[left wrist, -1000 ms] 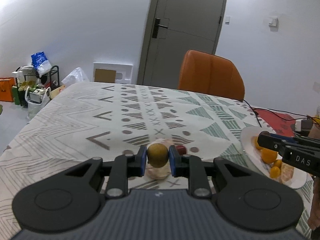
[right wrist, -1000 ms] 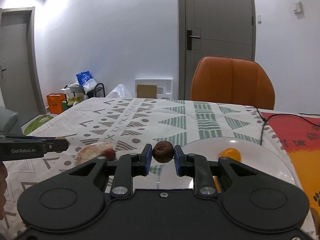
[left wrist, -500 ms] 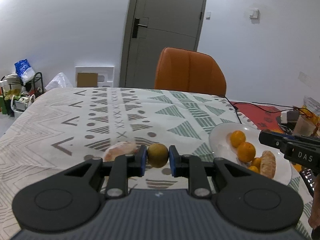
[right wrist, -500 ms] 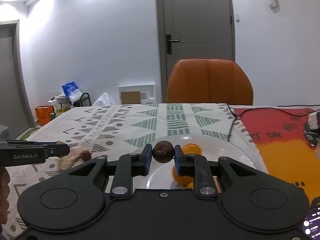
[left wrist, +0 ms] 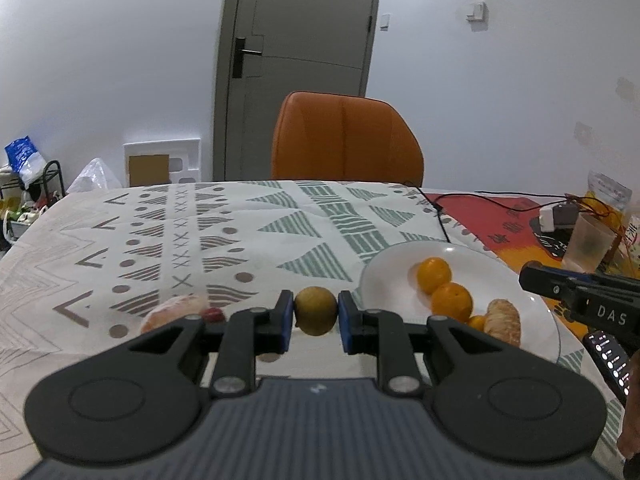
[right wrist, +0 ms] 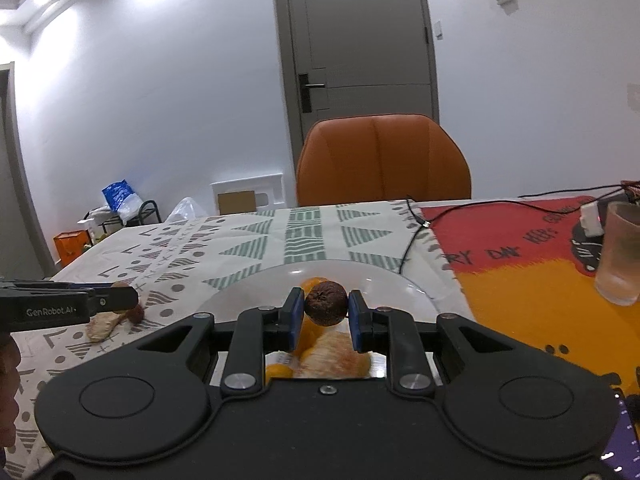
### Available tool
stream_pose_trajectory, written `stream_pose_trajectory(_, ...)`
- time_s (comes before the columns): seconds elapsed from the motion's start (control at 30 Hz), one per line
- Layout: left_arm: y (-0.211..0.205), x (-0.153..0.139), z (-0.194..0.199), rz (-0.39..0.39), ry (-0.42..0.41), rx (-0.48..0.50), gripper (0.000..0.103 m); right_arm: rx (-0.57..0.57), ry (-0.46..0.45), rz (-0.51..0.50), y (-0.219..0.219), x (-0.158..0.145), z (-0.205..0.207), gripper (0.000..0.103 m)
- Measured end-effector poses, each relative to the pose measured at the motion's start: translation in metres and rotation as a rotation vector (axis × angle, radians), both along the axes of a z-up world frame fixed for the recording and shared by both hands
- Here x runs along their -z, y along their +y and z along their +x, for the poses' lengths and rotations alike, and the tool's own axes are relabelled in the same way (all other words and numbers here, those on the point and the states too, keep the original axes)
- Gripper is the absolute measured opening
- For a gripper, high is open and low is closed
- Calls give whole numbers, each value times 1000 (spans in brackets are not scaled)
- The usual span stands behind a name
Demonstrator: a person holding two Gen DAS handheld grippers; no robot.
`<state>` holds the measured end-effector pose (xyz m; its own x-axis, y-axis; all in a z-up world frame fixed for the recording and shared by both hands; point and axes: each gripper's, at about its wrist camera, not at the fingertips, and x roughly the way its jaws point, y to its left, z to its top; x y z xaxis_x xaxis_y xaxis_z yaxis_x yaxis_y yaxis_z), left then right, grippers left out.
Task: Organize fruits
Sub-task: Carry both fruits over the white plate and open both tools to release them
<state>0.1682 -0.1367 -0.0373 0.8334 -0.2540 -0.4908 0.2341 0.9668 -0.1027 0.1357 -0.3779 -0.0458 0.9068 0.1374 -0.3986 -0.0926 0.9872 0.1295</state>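
Fruit partly sorted: oranges (left wrist: pixel 434 274) sit on the plate (left wrist: pixel 536 312), our left hand-held gripper (left wrist: pixel 315 312) clamps a yellow-green fruit (left wrist: pixel 315 310) beside the plate, our right hand-held gripper (right wrist: pixel 326 310) clamps a brown fruit (right wrist: pixel 326 309) above the plate, and a peeled piece (left wrist: pixel 174 314) waits left of the plate.

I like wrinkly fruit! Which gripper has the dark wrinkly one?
The right gripper holds the dark brown wrinkly fruit over the plate. The left gripper holds a smooth yellow-green fruit.

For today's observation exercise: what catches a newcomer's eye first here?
Each gripper pinches a small round fruit: the left gripper a yellow-green fruit, the right gripper a brown fruit over the plate. Behind the table stands an orange chair.
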Motion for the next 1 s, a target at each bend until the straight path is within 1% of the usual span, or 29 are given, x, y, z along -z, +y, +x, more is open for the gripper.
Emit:
stream_pose_trajectory(0.2,-17,1,2,11,-5,27,22,26,4,16,-16,5,0,22)
stream_pose_trajectory(0.47,-35,6,8,15,8,63,22,53,21,25,-27,14,6,22)
stream_pose_trajectory(0.5,-37,6,9,15,9,68,22,59,24,25,-28,15,7,23)
stream_pose_trajectory(0.57,-40,8,11,16,8,76,22,65,26,28,-30,18,7,29)
stream_pose_trajectory(0.77,-48,10,14,10,15,95,22,52,35,27,-29,19,5,31)
stream_pose_trajectory(0.93,-52,12,16,4,14,93,22,29,37,6,-22,14,0,39)
stream_pose_trajectory(1.0,-54,10,16,4,9,93,25,30,34,-1,-21,12,-3,46)
